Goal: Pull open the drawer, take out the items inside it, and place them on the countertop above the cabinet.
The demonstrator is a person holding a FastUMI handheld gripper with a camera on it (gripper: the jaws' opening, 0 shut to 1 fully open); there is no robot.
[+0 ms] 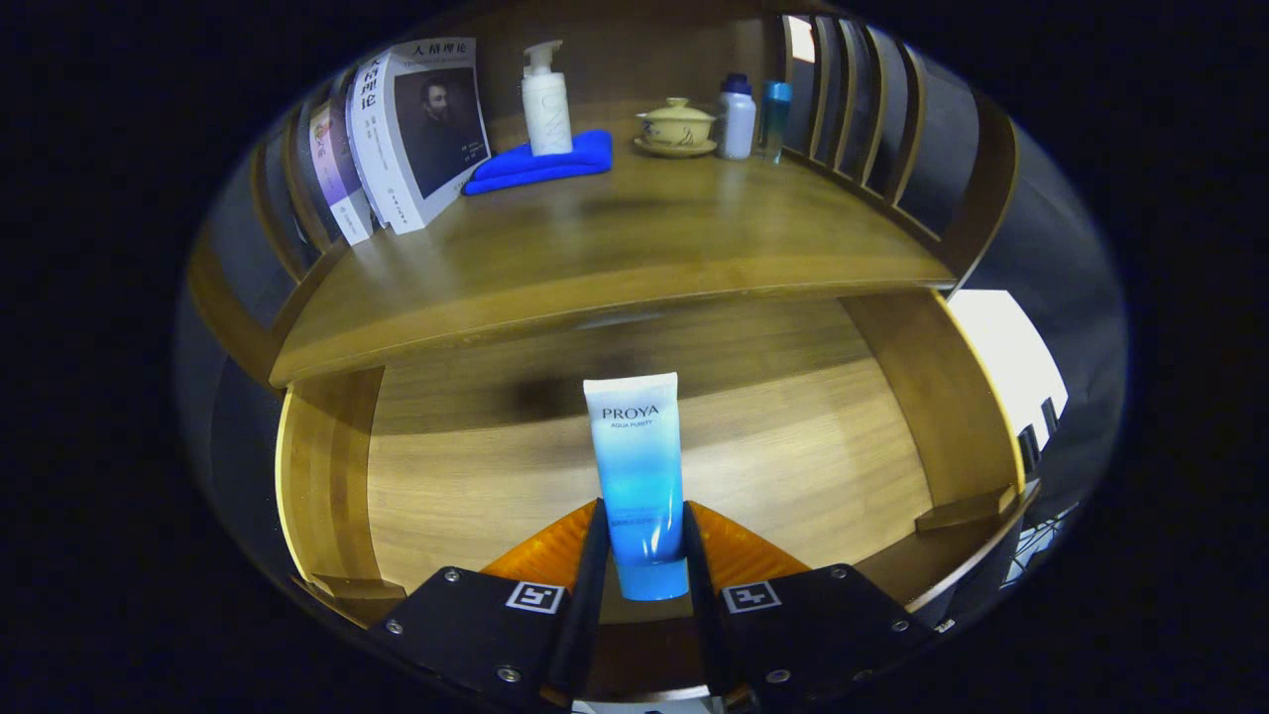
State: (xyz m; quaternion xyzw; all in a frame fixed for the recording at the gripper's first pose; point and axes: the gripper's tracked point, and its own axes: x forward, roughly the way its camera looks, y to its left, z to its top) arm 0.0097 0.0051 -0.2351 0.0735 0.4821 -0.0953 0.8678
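A blue and white tube [639, 466] stands upright between my fingers, cap end down, and my gripper [642, 540] is shut on its lower part. Below and beyond the tube lies the open wooden drawer [773, 456], whose bare floor shows on both sides of the tube. The tube's shadow falls on the drawer floor behind it. The wooden countertop [615, 248] above the cabinet stretches beyond the drawer, its front edge just past the tube's top.
On the countertop stand several books [411, 134] at the left, a white pump bottle [546, 99] on a folded blue cloth [540, 164], a lidded tea cup on a saucer [677, 126], and two small bottles [751, 117]. Slatted wooden rails [872, 119] border the countertop's sides.
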